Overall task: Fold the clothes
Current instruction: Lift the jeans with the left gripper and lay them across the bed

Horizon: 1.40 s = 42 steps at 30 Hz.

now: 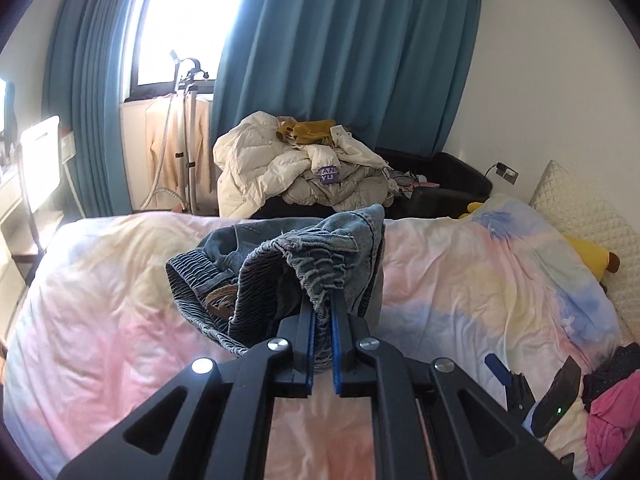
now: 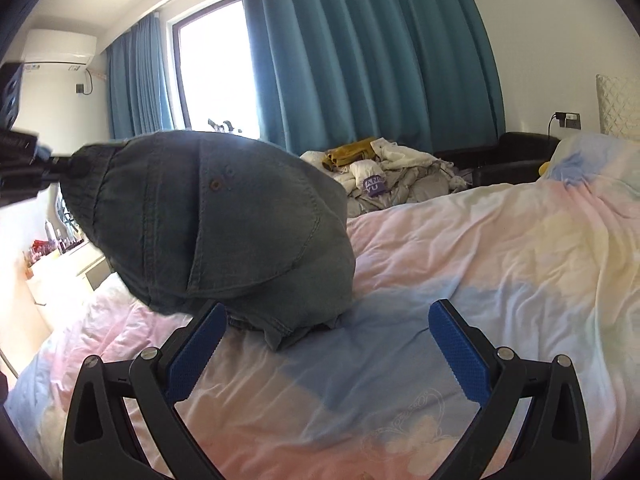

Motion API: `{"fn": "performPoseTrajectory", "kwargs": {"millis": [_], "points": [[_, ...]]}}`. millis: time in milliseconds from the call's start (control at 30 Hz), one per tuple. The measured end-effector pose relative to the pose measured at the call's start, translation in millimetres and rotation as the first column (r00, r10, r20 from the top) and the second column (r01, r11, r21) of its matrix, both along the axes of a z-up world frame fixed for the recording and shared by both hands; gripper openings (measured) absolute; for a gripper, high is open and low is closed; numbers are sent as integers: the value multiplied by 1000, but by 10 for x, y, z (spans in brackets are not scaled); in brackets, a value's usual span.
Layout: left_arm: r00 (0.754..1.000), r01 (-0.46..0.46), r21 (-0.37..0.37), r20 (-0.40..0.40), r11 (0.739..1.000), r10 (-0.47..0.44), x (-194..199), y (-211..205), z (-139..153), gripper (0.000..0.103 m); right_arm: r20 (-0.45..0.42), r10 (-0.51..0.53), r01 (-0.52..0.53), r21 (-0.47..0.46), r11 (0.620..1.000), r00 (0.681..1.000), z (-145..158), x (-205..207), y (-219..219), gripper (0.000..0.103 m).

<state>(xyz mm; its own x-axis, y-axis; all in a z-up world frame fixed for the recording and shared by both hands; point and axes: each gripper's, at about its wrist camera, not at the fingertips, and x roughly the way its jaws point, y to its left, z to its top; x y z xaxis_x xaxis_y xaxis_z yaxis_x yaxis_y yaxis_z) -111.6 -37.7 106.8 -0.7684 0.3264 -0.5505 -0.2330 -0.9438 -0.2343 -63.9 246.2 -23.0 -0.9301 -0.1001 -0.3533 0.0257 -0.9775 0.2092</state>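
Jeans [image 1: 280, 264] on the bed [image 1: 460, 280], held up in the left gripper [image 1: 322, 312]. Behind the bed, clothes pile [image 1: 304, 160] on a sofa [image 1: 448, 176]. Pillow [image 1: 588, 208] at right.

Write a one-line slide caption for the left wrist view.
Left gripper shut on frayed denim jeans, lifted above a pastel bedspread.

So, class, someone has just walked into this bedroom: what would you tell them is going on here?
A person with a handheld gripper in each hand is folding clothes on a bed. The left gripper is shut on the frayed edge of a pair of denim jeans, holding them bunched up above the pastel duvet. The right gripper is open and empty, close beneath the hanging jeans. More clothes lie heaped on a dark sofa behind.
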Motion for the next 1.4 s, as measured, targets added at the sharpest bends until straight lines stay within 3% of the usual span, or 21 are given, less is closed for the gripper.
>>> {"fn": "performPoseTrajectory", "kwargs": {"millis": [133,300,433,667,833,1000,1200,1300,1400], "points": [[991,-95,84,105,992,86,332,-510,-414,7,-9,-3,2,-37,999,1000,73,93,69,103],[938,-243,182,294,953,183,467,-1103,-1084,7,-3,0,0,-47,999,1000,75,104,73,103],[914,-286,263,362,921,180,509,-1292,-1392,8,14,6,-6,-41,999,1000,37,82,43,103],[936,-215,254,330,943,125,607,-1160,-1257,12,24,18,-17,-46,999,1000,16,76,36,103],[956,-208,135,236,969,173,795,-1109,-1018,17,28,22,-20,-66,998,999,35,95,61,103],[968,-195,131,183,972,170,726,-1113,-747,19,29,30,-27,-75,997,999,58,118,57,103],[984,-147,138,125,980,130,160,-946,-533,37,35,40,-37,-91,995,999,58,91,74,103],[982,-162,98,113,982,151,-238,-789,-509,49,37,38,-34,-102,994,999,48,78,103,103],[984,-109,100,151,989,93,-678,-643,-537,51,47,38,-32,-124,992,998,15,41,145,103]]}}
